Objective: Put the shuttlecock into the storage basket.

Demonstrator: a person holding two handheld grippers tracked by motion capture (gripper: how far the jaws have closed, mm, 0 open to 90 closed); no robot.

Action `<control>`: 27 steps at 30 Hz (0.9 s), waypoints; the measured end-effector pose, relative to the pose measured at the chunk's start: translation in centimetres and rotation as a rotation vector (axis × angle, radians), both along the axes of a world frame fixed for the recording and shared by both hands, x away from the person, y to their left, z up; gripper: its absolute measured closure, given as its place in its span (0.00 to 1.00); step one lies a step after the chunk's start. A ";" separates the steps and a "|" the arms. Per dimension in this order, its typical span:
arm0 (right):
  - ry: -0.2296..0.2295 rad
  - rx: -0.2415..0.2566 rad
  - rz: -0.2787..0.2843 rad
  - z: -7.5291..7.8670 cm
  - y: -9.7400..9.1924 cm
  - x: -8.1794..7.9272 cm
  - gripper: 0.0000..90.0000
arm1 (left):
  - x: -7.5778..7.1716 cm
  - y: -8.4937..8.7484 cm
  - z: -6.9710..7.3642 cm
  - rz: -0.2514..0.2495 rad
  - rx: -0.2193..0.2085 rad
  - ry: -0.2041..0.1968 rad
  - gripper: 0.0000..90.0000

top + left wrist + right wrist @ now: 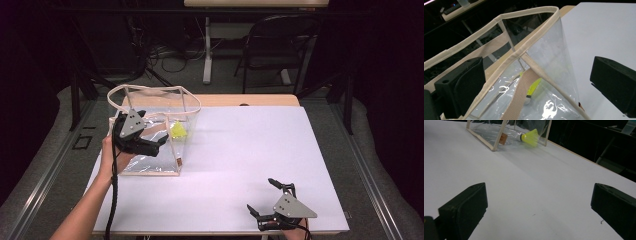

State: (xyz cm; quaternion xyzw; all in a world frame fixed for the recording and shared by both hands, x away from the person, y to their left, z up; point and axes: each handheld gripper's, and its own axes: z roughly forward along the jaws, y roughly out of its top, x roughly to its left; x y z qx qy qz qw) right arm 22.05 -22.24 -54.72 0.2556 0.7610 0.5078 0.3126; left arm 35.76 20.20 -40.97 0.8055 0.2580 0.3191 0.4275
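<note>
The left gripper (161,141) was held at the near left side of a clear plastic tote bag (150,160) with cream fabric trim, which stood on the white table surface (250,150). Its jaws were spread wide. In the left gripper view the bag's trimmed rim (524,48) ran between the two jaws: the left jaw sat outside the bag's near wall, and the right jaw lay out over the bare white table, clear of the bag. No contact between jaw and bag could be confirmed.

A yellow shuttlecock (178,131) lay inside the bag on its floor, ahead of and below the left gripper's jaws. In the left gripper view the shuttlecock (532,90) showed through the clear wall, partly behind a cream strap (520,95), with its white cork end toward the camera.

The right gripper (264,196) was at the near right part of the table, well apart from the bag. Its jaws were also spread wide with nothing between them; in the right gripper view bare white table lay between and ahead of them. The bag (499,135) and shuttlecock (530,137) were far ahead of this gripper, up and to the left. A small brown tag (503,138) sat on the bag's nearest corner post.
</note>
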 end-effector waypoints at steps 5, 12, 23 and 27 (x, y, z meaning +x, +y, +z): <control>0.001 0.003 0.001 0.0 0.0 0.0 0.00 | -1.0 0.4 -0.3 -0.001 -0.013 -0.013 0.00; -0.001 -0.001 0.001 0.0 0.0 0.0 0.00 | -2.3 0.8 -1.2 -0.007 -0.031 -0.018 0.00; -0.001 -0.002 0.001 0.0 0.0 0.0 0.00 | -3.6 1.1 -2.7 -0.018 -0.058 -0.014 0.00; 0.000 0.002 -0.001 0.0 0.0 0.0 0.00 | -4.1 1.4 -3.1 -0.016 -0.070 -0.013 0.00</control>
